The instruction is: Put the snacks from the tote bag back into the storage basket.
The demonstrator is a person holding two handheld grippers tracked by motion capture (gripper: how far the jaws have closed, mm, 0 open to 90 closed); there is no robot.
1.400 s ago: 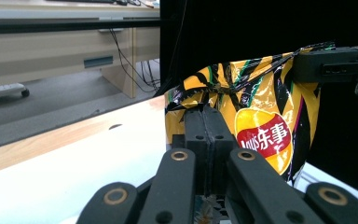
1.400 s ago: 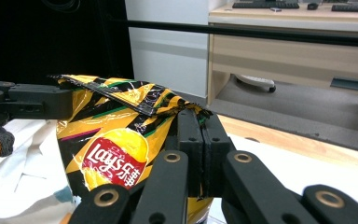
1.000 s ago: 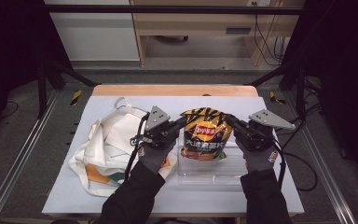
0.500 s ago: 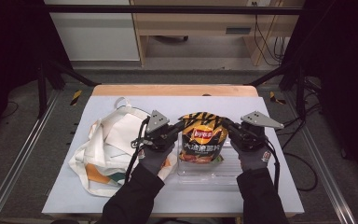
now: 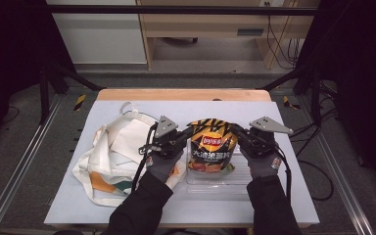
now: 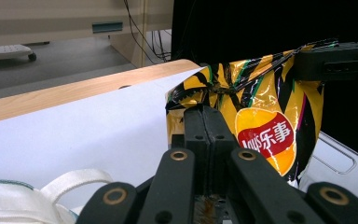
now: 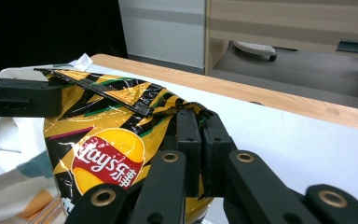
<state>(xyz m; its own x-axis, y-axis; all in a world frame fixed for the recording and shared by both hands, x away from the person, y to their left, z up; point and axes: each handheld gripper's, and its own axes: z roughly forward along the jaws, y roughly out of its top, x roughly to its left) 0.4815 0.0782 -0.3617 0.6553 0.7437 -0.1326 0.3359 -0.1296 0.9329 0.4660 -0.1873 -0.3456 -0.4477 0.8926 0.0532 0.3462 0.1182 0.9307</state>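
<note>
The table spreads under both tools. A cloth tote bag lies just outside the left gripper. Between the tools, over a clear tray, hangs the chip bag, the left gripper and right gripper each clamped on a top corner. The gripper views show pinched foil and logo.

One chip bag stands on the desk. One clear plastic tray lies under it. One cloth tote bag lies beside them. Two claws, left claw and right claw, are counted, one in each gloved hand.
</note>
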